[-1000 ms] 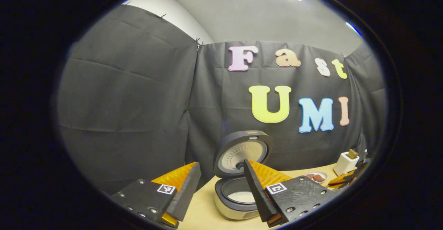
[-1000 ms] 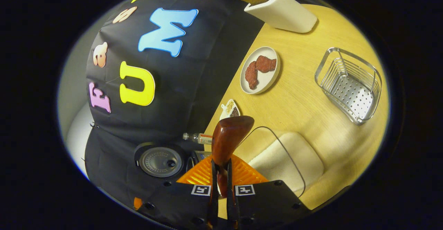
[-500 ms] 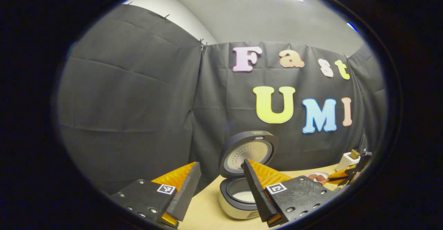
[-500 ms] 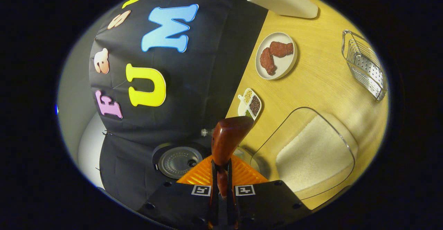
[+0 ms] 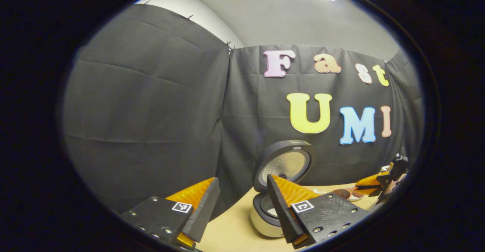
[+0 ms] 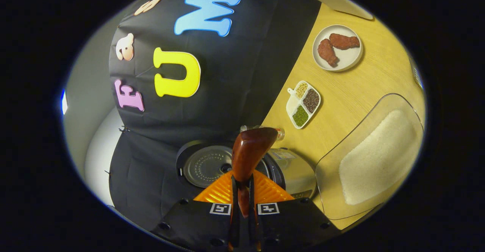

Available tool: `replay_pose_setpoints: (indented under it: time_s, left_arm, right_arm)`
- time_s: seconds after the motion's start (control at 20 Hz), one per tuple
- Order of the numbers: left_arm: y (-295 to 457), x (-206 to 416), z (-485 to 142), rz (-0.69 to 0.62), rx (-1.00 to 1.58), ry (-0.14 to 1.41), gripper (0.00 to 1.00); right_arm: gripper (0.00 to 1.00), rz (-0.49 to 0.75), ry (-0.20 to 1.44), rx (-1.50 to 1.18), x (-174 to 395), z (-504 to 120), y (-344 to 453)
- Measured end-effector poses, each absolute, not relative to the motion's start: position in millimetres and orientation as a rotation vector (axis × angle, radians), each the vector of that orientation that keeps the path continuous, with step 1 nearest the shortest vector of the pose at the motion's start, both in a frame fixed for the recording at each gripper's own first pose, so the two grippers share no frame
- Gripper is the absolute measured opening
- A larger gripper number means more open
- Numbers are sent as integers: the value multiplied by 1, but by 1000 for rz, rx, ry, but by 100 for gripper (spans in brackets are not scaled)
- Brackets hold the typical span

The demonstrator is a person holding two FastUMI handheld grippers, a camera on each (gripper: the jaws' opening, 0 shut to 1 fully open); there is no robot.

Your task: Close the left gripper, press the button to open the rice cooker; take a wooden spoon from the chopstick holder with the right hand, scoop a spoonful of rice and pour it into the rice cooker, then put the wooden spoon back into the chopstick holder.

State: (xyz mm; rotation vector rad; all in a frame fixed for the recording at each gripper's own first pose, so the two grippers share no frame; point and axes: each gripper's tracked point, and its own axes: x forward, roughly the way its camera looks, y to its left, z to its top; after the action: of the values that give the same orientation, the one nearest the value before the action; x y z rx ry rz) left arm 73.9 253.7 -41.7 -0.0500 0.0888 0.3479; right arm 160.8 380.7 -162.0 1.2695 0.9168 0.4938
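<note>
At six o'clock of the right gripper view, we are clamping our right gripper (image 6: pixel 244 202) on the wooden spoon (image 6: pixel 250 151), its bowl over the open rice cooker (image 6: pixel 282 168); our left gripper (image 5: pixel 242 206) is hanging spread apart, with the rice container (image 6: pixel 373 157) at four o'clock.

Rice cooker (image 6: pixel 291 172) against the wall; divided dish (image 6: pixel 303 104) — plate (image 6: pixel 338 48) behind.
</note>
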Motion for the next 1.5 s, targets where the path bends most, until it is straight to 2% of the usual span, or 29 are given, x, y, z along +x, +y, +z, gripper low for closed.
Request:
replay_pose_setpoints:
  time_s: [0.1,0.25,0.3,0.35,0.6,0.65,0.7,1.05,1.1,1.15,1.25,1.3,1.35,1.4,1.5]
  left_arm:
    - [265,68,-42,369,-50,92,78]
    - [279,59,-47,399,-44,103,78]
    - [284,57,-48,409,-40,108,78]
    - [289,55,-49,417,-37,112,78]
    - [306,50,-55,453,-31,127,78]
    - [308,49,-55,459,-31,131,79]
    - [311,48,-59,464,-31,133,79]
    - [322,46,-65,496,-24,150,79]
    - [324,45,-68,498,-26,152,80]
    - [324,46,-69,500,-30,156,79]
    - [322,49,-71,501,-34,164,79]
    - [321,50,-72,502,-32,165,79]
    - [321,51,-70,503,-29,162,80]
    - [321,52,-72,503,-29,162,79]
    - [317,53,-75,500,-36,168,79]
  right_arm:
    - [11,523,915,1256,162,-159,398]
    - [11,551,912,1231,162,-160,425]
    - [7,558,915,1214,162,-162,434]
    - [11,564,917,1195,162,-164,443]
    - [11,604,906,1130,166,-170,479]
    - [7,611,904,1114,168,-171,486]
    - [11,616,899,1090,171,-174,491]
    - [11,679,783,805,182,-177,514]
    - [7,690,763,762,182,-177,515]
    - [11,699,742,714,182,-178,517]
    - [11,711,708,622,182,-180,519]
    - [7,715,693,589,182,-180,519]
    - [7,721,682,565,181,-179,519]
    - [11,730,670,540,181,-179,520]
    - [11,740,632,475,182,-180,521]
